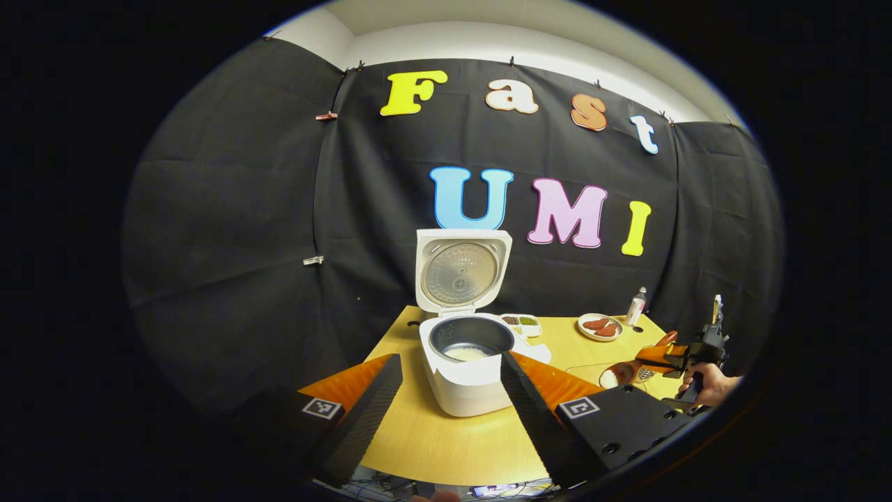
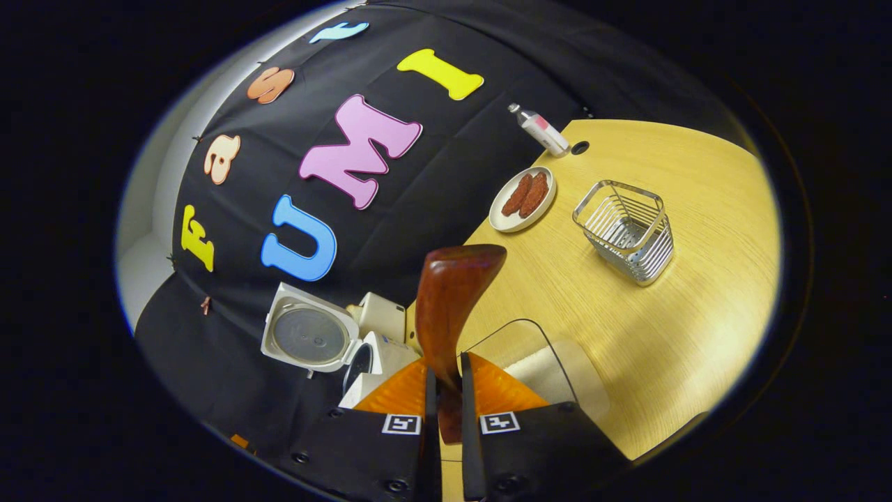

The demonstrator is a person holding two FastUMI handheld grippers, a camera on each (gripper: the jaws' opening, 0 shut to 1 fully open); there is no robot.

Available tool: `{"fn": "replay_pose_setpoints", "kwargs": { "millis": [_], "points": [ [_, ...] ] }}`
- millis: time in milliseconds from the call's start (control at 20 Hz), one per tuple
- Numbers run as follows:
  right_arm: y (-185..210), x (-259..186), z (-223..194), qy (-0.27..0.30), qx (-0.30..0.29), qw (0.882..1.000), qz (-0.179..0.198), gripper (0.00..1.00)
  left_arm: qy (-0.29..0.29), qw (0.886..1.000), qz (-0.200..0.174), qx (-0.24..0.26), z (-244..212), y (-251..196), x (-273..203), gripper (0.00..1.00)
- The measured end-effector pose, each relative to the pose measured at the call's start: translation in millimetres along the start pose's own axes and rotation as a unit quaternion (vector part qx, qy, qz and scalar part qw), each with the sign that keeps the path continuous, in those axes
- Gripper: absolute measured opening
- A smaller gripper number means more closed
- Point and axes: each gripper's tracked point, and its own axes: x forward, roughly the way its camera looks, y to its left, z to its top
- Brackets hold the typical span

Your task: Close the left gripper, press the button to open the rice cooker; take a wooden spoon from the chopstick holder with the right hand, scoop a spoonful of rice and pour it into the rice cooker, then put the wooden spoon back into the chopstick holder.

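left gripper view: left gripper (image 1: 451,390) held above the near edge of the wooden table (image 1: 446,446), fingers spread wide apart with nothing between them. rice cooker (image 1: 465,348) standing between the fingers and the far edge, lid (image 1: 461,270) raised upright, white rice in the bottom of the inner pot (image 1: 468,340). small divided dish (image 1: 524,323) just behind the cooker toward the far edge. plate with reddish-brown pieces (image 1: 599,326) and small bottle (image 1: 635,307) near the far right corner. right gripper (image 1: 662,359) over the right edge, held by a hand (image 1: 711,383), clamped on the wooden spoon (image 1: 620,373), with white rice in the bowl of the spoon.

right gripper view: right gripper (image 2: 446,390) pressed closed on the handle of the wooden spoon (image 2: 453,300), back of the spoon bowl facing the camera. clear container (image 2: 536,362) holding rice directly below the spoon, on the table (image 2: 697,314). wire chopstick holder (image 2: 627,230) standing well apart from the spoon, toward the middle of the table. plate (image 2: 523,199) and bottle (image 2: 540,129) by the far edge. rice cooker (image 2: 362,355) with lid (image 2: 306,335) open, beyond the table's left part.
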Motion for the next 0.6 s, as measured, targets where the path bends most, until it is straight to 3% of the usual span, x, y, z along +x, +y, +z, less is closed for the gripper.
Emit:
{"fn": "replay_pose_setpoints", "kwargs": {
  "millis": [300, 600],
  "points": [
    [51, -4, 14, -0.017, 0.018, 0.999, 0.029, 0.16, -0.005, 1.000, -0.010, -0.004, 0, 0, 4, 0.98],
    [131, 18, -1, -0.003, 0.031, 0.997, 0.064, 0.16, -0.008, 1.000, -0.018, -0.016, -2, 9, 8, 0.98]
  ]
}}
